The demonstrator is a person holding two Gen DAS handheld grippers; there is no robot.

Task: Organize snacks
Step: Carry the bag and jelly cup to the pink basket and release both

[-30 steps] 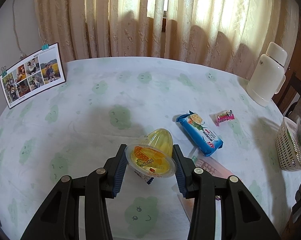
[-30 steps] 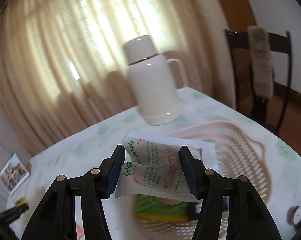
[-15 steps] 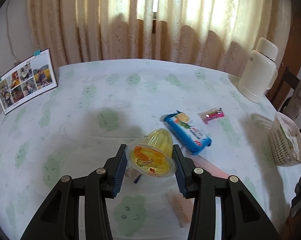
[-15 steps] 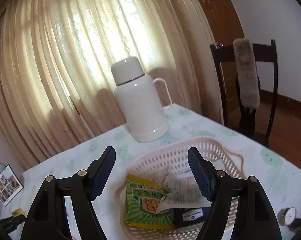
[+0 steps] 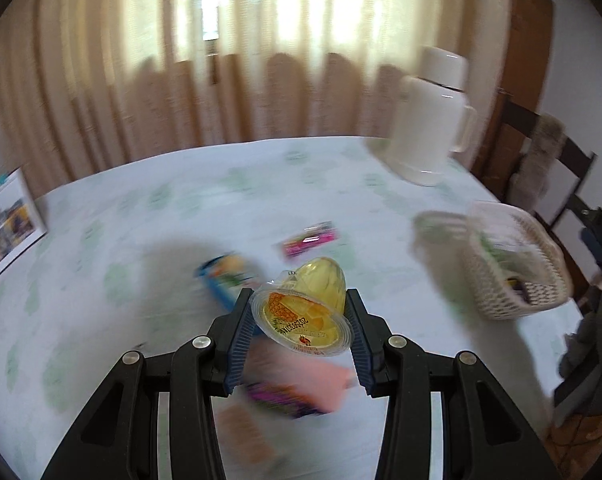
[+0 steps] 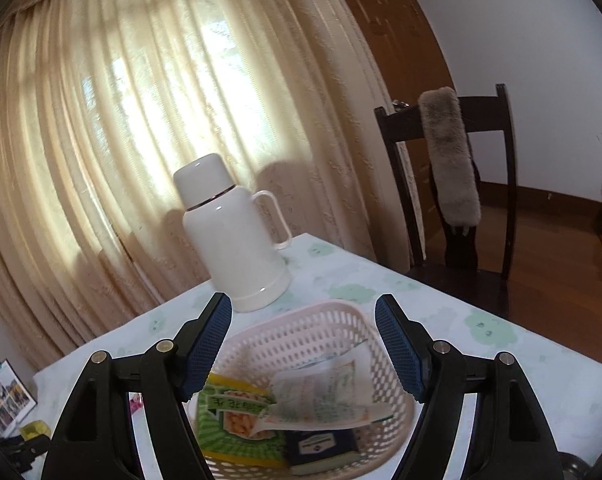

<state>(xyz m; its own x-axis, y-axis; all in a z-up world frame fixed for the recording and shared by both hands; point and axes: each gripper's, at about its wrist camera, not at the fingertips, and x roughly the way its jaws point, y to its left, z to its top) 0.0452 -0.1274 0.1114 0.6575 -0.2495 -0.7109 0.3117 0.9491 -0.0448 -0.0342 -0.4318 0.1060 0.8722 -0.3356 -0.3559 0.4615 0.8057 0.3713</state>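
Note:
My left gripper (image 5: 301,320) is shut on a yellow jelly cup (image 5: 307,310) and holds it above the table. A blue snack pack (image 5: 225,280), a pink candy wrapper (image 5: 311,238) and a pink pack (image 5: 301,390) lie on the cloth below, all blurred. The white basket (image 5: 513,268) stands to the right. My right gripper (image 6: 303,346) is open and empty above that basket (image 6: 301,332), which holds a green pack (image 6: 233,412), a white packet (image 6: 325,398) and a dark blue box (image 6: 325,446).
A white thermos (image 6: 233,236) stands behind the basket by the curtain. A dark wooden chair (image 6: 457,200) with a fur cover stands at the table's right edge. A photo card (image 5: 5,220) leans at the far left.
My right gripper let go of the white packet into the basket and opened wide. My left gripper swung right toward the basket with the jelly cup.

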